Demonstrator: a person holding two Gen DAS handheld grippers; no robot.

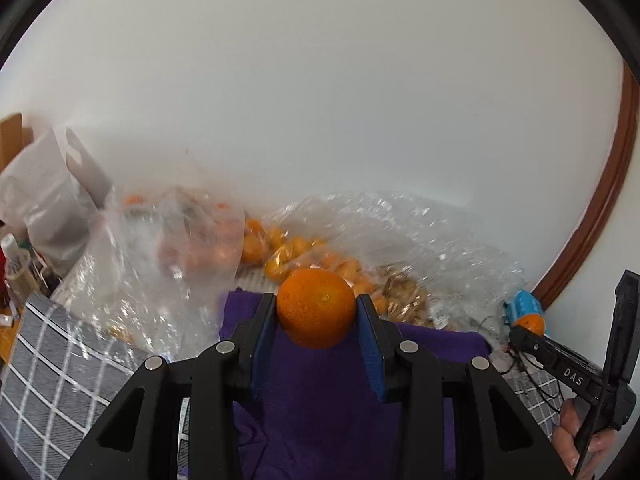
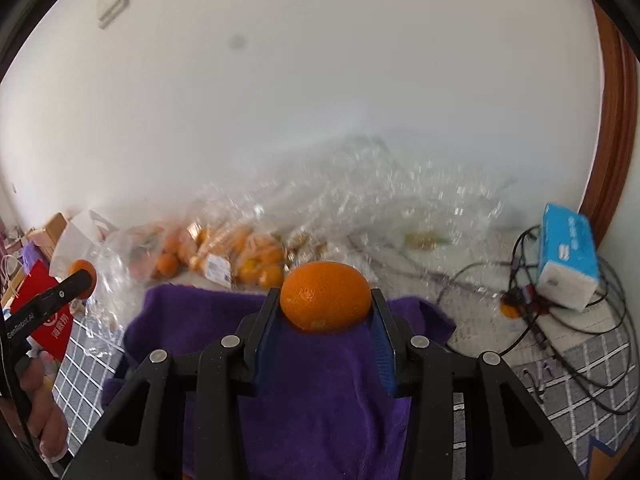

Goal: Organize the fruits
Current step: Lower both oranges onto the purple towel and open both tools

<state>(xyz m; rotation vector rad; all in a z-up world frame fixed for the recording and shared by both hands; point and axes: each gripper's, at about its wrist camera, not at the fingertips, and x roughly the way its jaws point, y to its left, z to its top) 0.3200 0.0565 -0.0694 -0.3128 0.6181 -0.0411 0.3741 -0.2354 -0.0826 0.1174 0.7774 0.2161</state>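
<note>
White wall (image 1: 320, 100) fills the upper half of both views; brown door frame (image 2: 612, 120) curves down the right edge.

Worktop under a grey checked cloth (image 1: 52, 380), visible at left and right margins of both views.

Purple towel (image 2: 320, 380) spread on the cloth, directly below both grippers.

Crumpled clear plastic bags (image 1: 420, 232) along the back of the worktop against the wall. Inside and among them: a heap of small oranges (image 1: 280, 252), partly blurred. A brownish item sits under the plastic right of the heap; cannot tell what it is.

Grey-white bag (image 1: 44, 200) at far left. Red packet (image 2: 48, 312) at left in the right wrist view.

Blue and white tissue pack (image 2: 568, 256) at far right, with black cables (image 2: 560, 344) looped on the cloth beside it.

Left gripper (image 1: 316, 312): jaws clenched on an orange (image 1: 316, 306), blue pads pressed to both its sides, fruit raised above the towel. This gripper also appears at left in the right wrist view.

Right gripper (image 2: 325, 308): jaws clamped on a second orange (image 2: 325, 298), likewise above the towel. It appears at the right edge of the left wrist view, well apart from the left one, with the person's hand (image 1: 580, 432) on its handle.

One small loose orange (image 2: 510, 310) lies on the cloth by the cables.
</note>
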